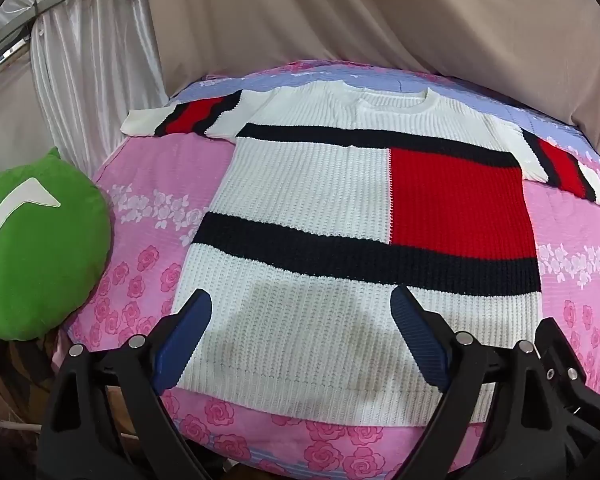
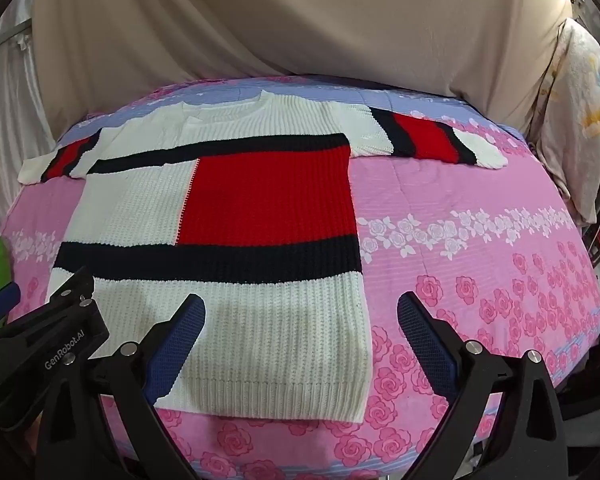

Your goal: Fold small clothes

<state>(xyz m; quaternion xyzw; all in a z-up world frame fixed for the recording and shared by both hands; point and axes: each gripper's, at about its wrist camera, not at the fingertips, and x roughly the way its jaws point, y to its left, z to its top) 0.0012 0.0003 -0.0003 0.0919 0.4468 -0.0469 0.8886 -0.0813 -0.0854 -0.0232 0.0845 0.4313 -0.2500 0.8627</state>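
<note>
A small knit sweater (image 1: 312, 184), white with navy bands and a red block, lies flat and face up on a pink floral bedspread (image 1: 148, 184), both sleeves spread out, collar at the far side. It also shows in the right wrist view (image 2: 236, 200). My left gripper (image 1: 302, 304) is open and empty, hovering over the sweater's near hem. My right gripper (image 2: 300, 308) is open and empty over the hem's right corner. The left gripper's body (image 2: 48, 340) shows at the lower left of the right wrist view.
A green cushion (image 1: 32, 248) lies off the bed's left edge. Beige and white curtains (image 1: 340, 20) hang behind the bed. A pale bundle of cloth (image 2: 580, 120) hangs at the right. The bedspread (image 2: 480, 240) lies bare to the right of the sweater.
</note>
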